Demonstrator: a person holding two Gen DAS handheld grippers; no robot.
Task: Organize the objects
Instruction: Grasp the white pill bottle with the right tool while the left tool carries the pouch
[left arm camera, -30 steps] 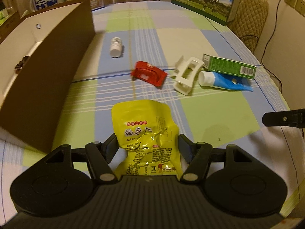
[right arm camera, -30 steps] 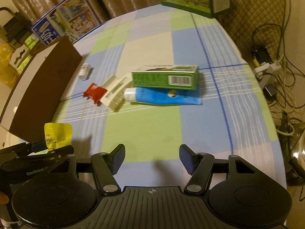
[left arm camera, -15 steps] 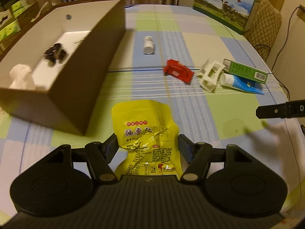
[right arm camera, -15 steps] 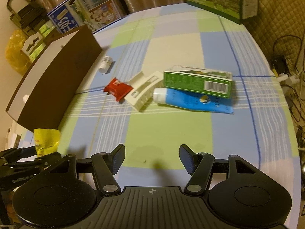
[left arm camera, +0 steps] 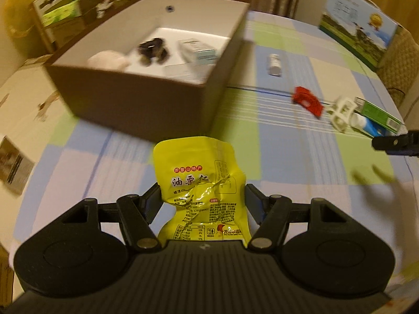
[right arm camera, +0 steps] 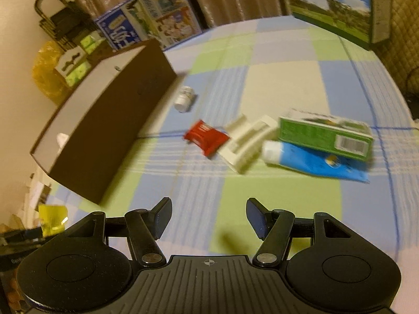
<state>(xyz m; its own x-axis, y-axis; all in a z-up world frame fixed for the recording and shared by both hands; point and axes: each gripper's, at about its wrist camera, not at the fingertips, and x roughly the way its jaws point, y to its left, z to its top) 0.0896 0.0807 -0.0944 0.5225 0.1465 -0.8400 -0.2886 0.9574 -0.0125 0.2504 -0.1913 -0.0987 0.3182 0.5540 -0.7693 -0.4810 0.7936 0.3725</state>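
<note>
Empty right gripper (right arm camera: 209, 217) — checked cloth (right arm camera: 275, 83)

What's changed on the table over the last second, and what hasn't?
The left gripper, still clamped on the yellow snack packet, has swung toward the brown box, whose inside now shows. The right gripper stayed open and empty while edging closer to the table items. The white bottle, red packet, white clip, blue tube and green carton haven't moved.

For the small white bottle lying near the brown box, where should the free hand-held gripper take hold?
Probably across the middle of the white bottle, from above: it lies on its side on the tablecloth, with bare cloth either side of its round body and the brown box standing apart.
</note>
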